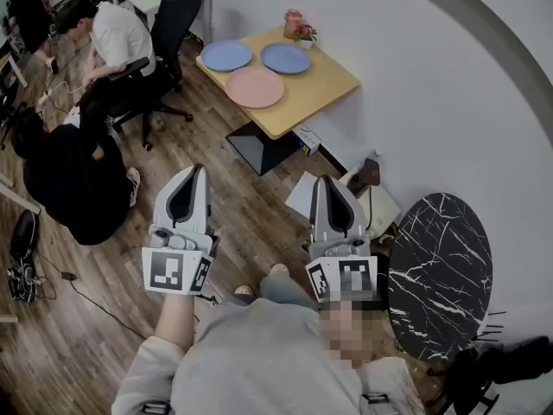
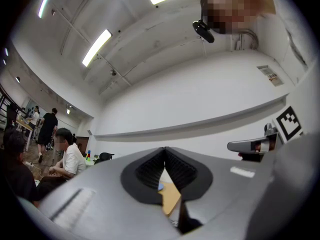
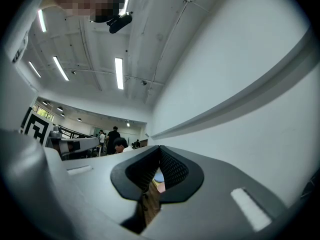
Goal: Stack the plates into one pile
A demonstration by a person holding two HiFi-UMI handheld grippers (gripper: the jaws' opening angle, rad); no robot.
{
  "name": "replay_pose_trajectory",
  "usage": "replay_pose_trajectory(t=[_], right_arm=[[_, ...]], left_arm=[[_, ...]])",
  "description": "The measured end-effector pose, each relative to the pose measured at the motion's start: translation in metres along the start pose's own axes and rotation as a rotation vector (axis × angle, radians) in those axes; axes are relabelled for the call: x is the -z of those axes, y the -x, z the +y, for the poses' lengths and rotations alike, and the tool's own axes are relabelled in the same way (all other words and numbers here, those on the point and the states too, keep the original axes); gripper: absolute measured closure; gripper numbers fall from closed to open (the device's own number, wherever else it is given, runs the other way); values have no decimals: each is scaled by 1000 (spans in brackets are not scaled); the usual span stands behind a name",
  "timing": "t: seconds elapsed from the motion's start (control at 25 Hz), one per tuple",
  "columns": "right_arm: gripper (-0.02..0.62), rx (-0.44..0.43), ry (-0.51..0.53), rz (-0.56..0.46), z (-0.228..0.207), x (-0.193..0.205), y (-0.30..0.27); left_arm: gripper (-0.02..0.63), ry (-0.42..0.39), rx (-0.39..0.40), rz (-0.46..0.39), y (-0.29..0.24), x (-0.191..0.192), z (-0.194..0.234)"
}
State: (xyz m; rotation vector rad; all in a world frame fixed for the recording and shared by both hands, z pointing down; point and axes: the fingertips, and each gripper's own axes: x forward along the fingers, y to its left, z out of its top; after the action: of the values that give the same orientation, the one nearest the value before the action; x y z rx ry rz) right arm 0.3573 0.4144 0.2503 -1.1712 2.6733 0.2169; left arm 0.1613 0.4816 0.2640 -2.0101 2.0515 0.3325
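Plainly the stacking has not begun: the three plates lie singly on the wooden counter [image 1: 324, 89] at the far side of the room, well apart from both grippers. The pink plate [image 1: 255, 86] is the nearest. The left blue plate [image 1: 226, 55] and the right blue plate [image 1: 286, 57] sit just behind it, close together, none resting on another. The left gripper [image 1: 196, 173] and the right gripper [image 1: 326, 181] are held out in front of the person. Each has its jaws pressed together on nothing and is aimed toward the counter and tilted a little upward.

To do this step well, I judge the person should come right up to the counter and open one gripper wide before reaching a rim, since a flat plate offers only a thin edge to pinch. Lifting one blue plate by its near rim onto its neighbour looks simplest, with the other gripper steadying the lower plate.

A small potted plant [image 1: 300, 28] stands at the counter's far corner, just beside the right blue plate, and could be knocked. An office chair [image 1: 170, 20] and a seated person [image 1: 117, 35] crowd the counter's left side. A sheet of paper [image 1: 302, 194] lies on the floor between, and a black marble table [image 1: 441, 271] stands near on the right.
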Motion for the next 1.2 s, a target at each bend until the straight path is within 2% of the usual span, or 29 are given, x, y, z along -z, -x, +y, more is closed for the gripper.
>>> replay_pose_trajectory(t=[0.48, 0.84, 1.2], right_arm=[[592, -20, 2, -10, -11, 11, -60], [592, -38, -24, -26, -42, 21, -133], [591, -54, -49, -71, -90, 26, -197]], left_arm=[[548, -14, -20, -2, -40, 14, 32], [548, -27, -50, -19, -109, 23, 63], [548, -47, -64, -39, -185, 37, 68]])
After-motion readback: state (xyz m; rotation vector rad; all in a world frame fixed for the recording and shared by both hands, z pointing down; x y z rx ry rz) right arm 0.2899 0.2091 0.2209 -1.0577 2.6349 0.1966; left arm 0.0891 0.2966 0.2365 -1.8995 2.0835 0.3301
